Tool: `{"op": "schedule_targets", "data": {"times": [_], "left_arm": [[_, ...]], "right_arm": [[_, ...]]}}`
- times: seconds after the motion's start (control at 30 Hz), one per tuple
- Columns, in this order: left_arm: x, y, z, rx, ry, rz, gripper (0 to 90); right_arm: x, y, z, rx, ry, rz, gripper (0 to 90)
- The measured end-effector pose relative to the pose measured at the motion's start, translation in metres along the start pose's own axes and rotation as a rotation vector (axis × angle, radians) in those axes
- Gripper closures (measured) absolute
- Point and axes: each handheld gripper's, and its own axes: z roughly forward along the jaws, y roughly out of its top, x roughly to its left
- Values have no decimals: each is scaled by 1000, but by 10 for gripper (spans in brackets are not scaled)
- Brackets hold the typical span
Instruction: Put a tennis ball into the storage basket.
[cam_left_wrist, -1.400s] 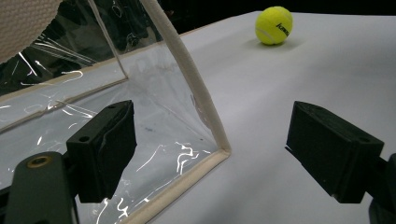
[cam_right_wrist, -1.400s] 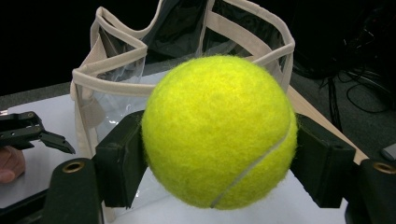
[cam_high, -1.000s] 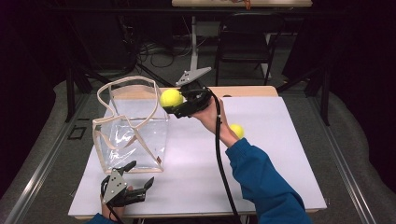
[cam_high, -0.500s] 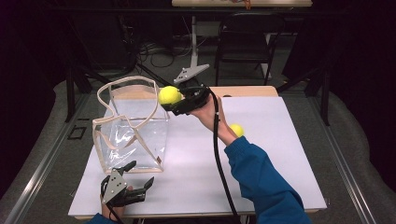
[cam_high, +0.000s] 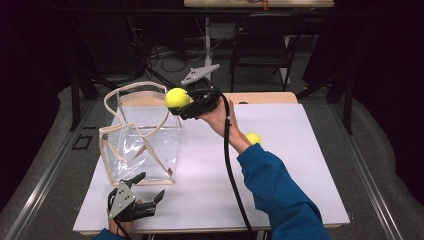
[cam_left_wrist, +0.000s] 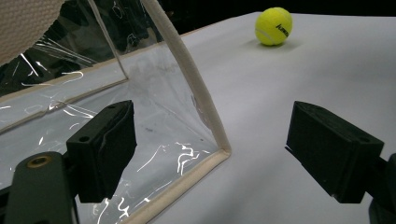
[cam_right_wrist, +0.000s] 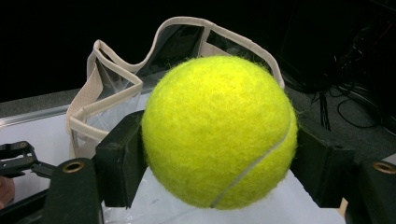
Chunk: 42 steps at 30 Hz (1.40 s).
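Far left, the clear tote bag (cam_high: 142, 145) with beige trim stands open near the white table's (cam_high: 300, 190) left edge. The left gripper (cam_high: 145, 192) sits just in front of it, jaws spread with nothing between. Above the bag's right rim, the right gripper (cam_high: 176, 104) pinches one tennis ball (cam_high: 177, 98). A second tennis ball (cam_high: 253, 138) lies further right, loads of bare tabletop around. Two balls, one bag.

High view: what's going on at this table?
A person is putting tennis balls into a clear bag. The right hand-held gripper is shut on a tennis ball, held up by the bag's open top. The left hand-held gripper rests open at the table's near edge, by the bag's corner. A second ball lies on the table.
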Motion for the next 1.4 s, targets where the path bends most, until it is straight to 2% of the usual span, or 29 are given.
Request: {"op": "schedule_targets", "data": {"times": [0.5, 1.4], "left_arm": [[0, 0, 0, 0, 1, -1, 157], [1, 0, -1, -3, 2, -2, 157]], "right_arm": [[-1, 9, 2, -20, -9, -9, 262], [8, 23, 13, -55, -18, -32, 261]]}}
